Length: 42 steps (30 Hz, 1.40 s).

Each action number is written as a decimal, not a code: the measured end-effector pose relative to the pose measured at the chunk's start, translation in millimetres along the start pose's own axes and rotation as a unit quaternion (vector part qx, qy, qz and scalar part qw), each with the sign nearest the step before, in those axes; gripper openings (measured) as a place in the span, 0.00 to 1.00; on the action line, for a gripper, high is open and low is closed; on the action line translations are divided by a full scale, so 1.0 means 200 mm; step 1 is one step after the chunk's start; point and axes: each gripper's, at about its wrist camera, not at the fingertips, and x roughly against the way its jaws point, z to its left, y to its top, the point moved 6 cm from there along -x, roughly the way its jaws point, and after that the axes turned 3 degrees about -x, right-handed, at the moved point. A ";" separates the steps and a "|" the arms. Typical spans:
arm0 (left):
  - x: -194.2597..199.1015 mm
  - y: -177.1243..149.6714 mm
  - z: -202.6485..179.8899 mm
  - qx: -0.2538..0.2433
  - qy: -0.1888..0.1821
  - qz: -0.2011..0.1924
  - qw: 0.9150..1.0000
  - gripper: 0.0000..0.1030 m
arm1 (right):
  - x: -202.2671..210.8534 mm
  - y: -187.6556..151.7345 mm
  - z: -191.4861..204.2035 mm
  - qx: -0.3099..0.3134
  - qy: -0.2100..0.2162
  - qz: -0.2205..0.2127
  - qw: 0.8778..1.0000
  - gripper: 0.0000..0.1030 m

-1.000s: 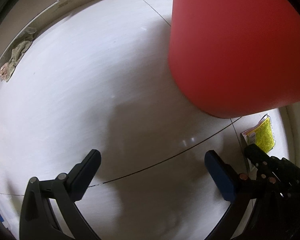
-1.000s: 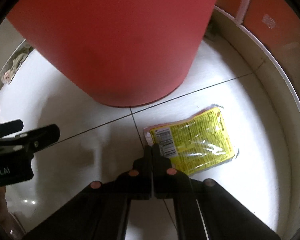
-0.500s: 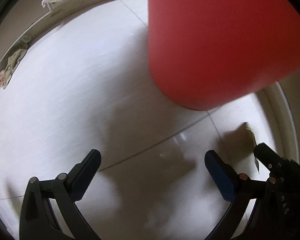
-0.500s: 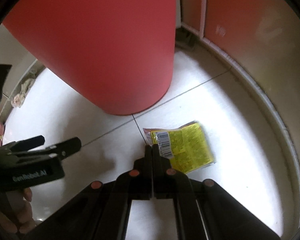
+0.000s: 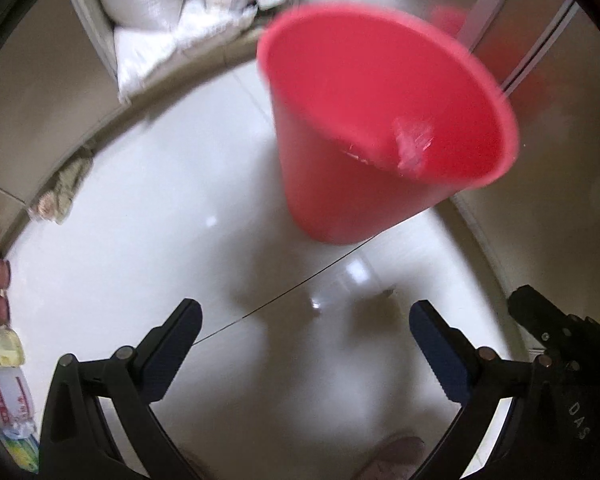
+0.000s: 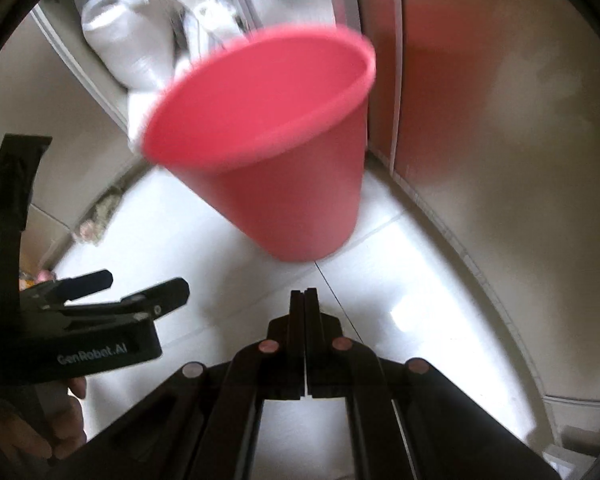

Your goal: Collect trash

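A red bin (image 5: 332,208) stands on the white tile floor, and both views look down on its open top from above. A crumpled clear wrapper (image 5: 412,144) lies inside it. My left gripper (image 5: 306,330) hangs open and empty over bare floor in front of the bin. To its right is my right gripper (image 6: 304,296), shut tight and short of the bin (image 6: 300,208). The yellow packet it pinched by a corner is hidden now, and the floor where it lay is bare. The right gripper (image 5: 518,300) and left gripper (image 6: 140,284) each show in the other's view.
White sacks (image 5: 148,4) are stacked in a recess behind the bin. A rag (image 5: 64,192) lies along the skirting at left. Several packets (image 5: 8,392) sit at the far left edge. A wall and a red-tinted panel (image 6: 440,80) close off the right side.
Both grippers have risen well above the floor, bringing the bin's rim and inside into view. The yellow packet left the floor with the shut right gripper and is no longer seen.
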 end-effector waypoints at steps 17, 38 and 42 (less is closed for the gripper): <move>0.68 0.46 -0.06 -0.033 -0.011 -0.018 0.999 1.00 | 0.51 0.36 0.18 0.001 0.002 -0.007 1.000 0.00; 0.00 -0.11 -0.08 -0.030 0.009 0.078 0.996 1.00 | -0.01 -0.24 -0.09 0.059 -0.052 0.108 0.991 0.78; -0.25 -0.22 -0.08 -0.044 0.011 0.084 0.995 1.00 | -0.24 -0.37 -0.17 0.075 -0.064 0.114 0.989 0.89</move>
